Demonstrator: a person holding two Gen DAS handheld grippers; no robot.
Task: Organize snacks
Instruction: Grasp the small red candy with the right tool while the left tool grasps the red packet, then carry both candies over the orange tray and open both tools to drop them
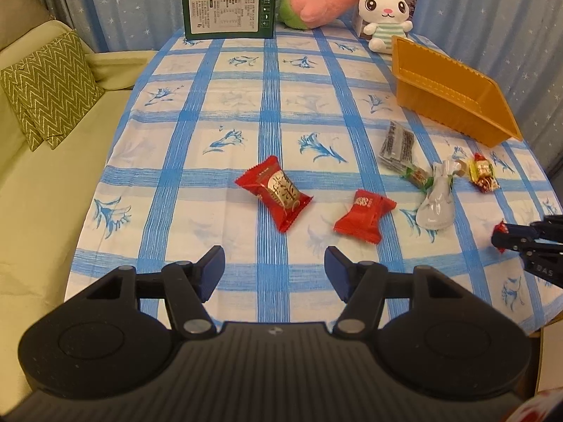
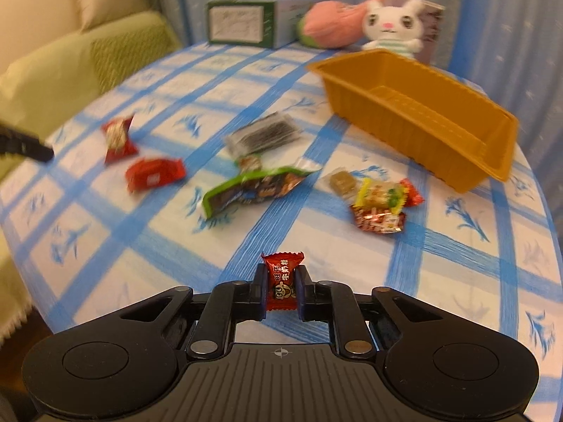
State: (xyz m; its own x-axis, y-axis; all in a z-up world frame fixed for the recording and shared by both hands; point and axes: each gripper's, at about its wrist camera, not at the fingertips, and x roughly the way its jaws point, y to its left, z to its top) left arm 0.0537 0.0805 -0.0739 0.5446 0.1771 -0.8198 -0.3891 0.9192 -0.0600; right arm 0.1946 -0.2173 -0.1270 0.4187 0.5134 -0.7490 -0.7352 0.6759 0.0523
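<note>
Right gripper (image 2: 280, 286) pinches small red candy (image 2: 282, 283) above the tablecloth, well short of orange tray (image 2: 468, 172), left gripper (image 1: 274, 269) wide and empty; risk: slick wrapper, held only at mid-body, slips out during carry to tray.

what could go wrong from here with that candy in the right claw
The right claw pinches the small red candy by its slim wrapper, so it could slip out before reaching the orange tray. The tray sits near the table edge, so a nudge might push it off. Other snacks lie along the way.
</note>
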